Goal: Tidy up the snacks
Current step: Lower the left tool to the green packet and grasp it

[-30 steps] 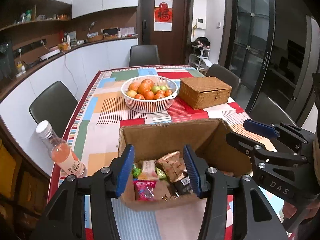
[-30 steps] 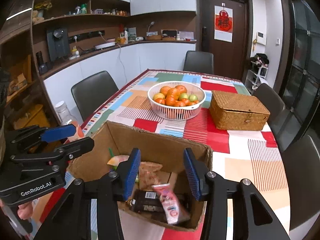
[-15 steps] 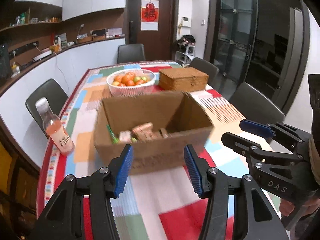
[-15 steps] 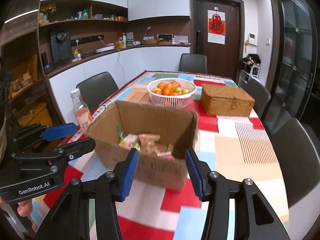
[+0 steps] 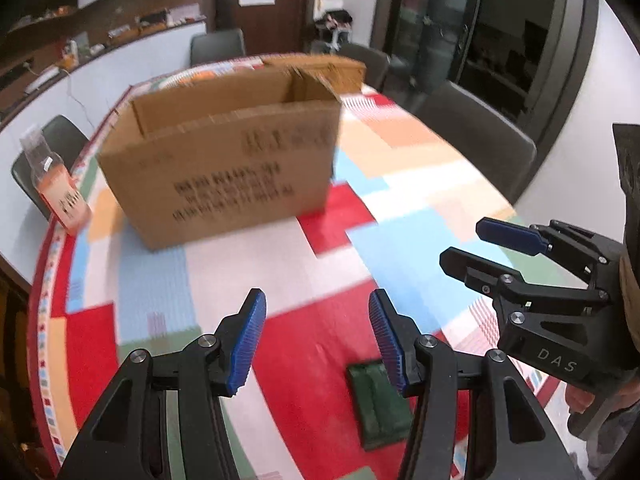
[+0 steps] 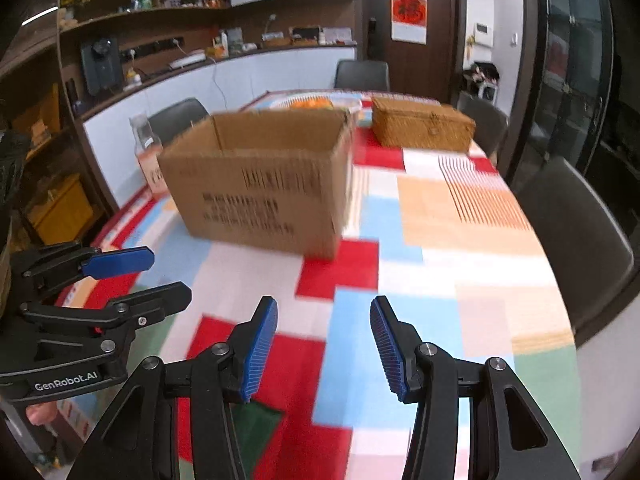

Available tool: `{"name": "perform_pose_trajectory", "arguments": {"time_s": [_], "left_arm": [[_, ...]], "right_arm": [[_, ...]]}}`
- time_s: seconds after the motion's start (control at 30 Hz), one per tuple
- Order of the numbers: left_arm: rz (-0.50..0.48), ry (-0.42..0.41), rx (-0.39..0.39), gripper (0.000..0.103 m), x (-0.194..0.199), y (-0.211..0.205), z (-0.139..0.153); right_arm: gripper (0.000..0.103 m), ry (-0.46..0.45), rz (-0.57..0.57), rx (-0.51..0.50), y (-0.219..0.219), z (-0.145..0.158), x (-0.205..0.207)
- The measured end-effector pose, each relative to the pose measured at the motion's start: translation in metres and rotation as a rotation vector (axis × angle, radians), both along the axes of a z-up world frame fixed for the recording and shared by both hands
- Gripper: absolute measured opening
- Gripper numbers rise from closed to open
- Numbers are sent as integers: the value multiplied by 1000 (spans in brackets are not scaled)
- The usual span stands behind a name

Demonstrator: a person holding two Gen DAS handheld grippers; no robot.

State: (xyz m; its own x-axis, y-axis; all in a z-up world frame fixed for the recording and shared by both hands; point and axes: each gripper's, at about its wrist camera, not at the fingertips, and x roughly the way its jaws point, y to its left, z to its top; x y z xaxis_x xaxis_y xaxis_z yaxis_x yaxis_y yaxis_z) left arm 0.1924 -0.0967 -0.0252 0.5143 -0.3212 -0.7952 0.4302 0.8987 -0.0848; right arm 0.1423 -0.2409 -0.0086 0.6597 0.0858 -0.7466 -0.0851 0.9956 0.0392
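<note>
On the near table edge: green packet lying flat, just under the left gripper's right finger.
Left gripper: released, nothing between its jaws.
Right gripper: released, nothing held.
Cardboard box: farther back, well apart from both.

Left gripper: black skeletal frame, silver pivot screws, blue ribbed pads. Right gripper: same build; white "DAS" marking at 4 o'clock in left view, "GenRobot.AI" on left unit.
</note>
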Motion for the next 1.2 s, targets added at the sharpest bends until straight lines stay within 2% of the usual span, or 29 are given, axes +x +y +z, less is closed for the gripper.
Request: {"name": "perform_pose_trajectory", "arguments": {"time_s": [0.33, 0.57, 0.9, 1.2], "left_arm": [[-48, 196, 2, 53, -25, -22, -47], [-51, 294, 16, 52, -30, -35, -68], [-45, 335, 78, 51, -29, -51, -86], [-28, 308, 151, 51, -25, -62, -97]], "right_arm": [[49, 144, -62, 58, -21, -45, -34], [49, 221, -90, 83, -29, -71, -48], [49, 267, -106, 75, -31, -88, -62], [49, 265, -113, 78, -35, -89, -65]]}}
